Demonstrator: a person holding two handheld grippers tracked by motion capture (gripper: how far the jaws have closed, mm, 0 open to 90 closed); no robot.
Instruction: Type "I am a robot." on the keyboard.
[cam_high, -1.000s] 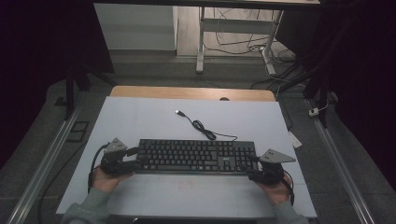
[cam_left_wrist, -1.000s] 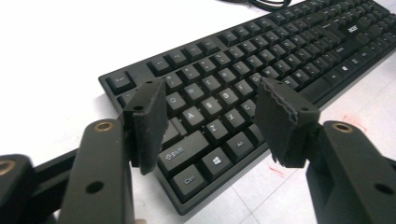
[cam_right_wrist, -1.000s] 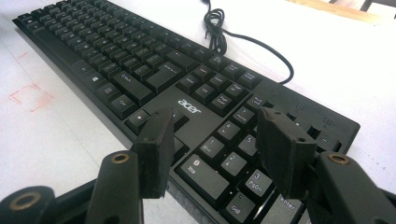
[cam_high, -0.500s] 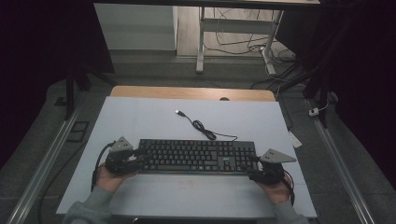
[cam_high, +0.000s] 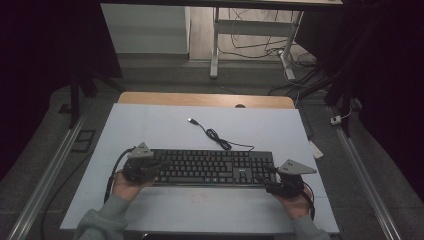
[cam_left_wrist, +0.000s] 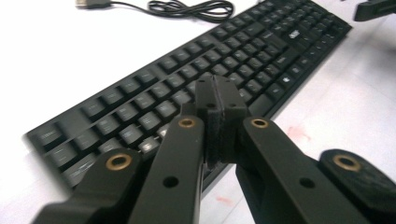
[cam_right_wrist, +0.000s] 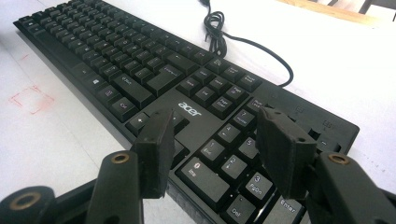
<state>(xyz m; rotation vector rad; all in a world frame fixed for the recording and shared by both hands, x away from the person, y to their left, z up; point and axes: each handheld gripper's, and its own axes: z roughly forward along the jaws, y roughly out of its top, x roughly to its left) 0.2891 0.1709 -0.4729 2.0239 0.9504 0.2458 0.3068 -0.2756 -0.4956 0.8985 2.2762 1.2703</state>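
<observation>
The left gripper (cam_high: 150, 168) is held low at the keyboard's (cam_high: 210, 167) 9 o'clock end, jaws pressed together. The right gripper (cam_high: 272, 184) is held at its 3 o'clock end, jaws spread over the number pad.

From above I see a black keyboard (cam_high: 212, 167) lying flat across the near half of the white table (cam_high: 150, 125), its long side running left to right. My left gripper (cam_high: 142, 167) sits at the keyboard's left end, held in my left hand (cam_high: 125, 185), its grey plate on top. My right gripper (cam_high: 285, 182) sits at the keyboard's right end near the front corner, in my right hand (cam_high: 295, 202). I cannot tell from here how either pair of jaws stands. The keyboard's cable (cam_high: 220, 140) loops over the table behind it and ends in a USB plug (cam_high: 191, 120).
</observation>
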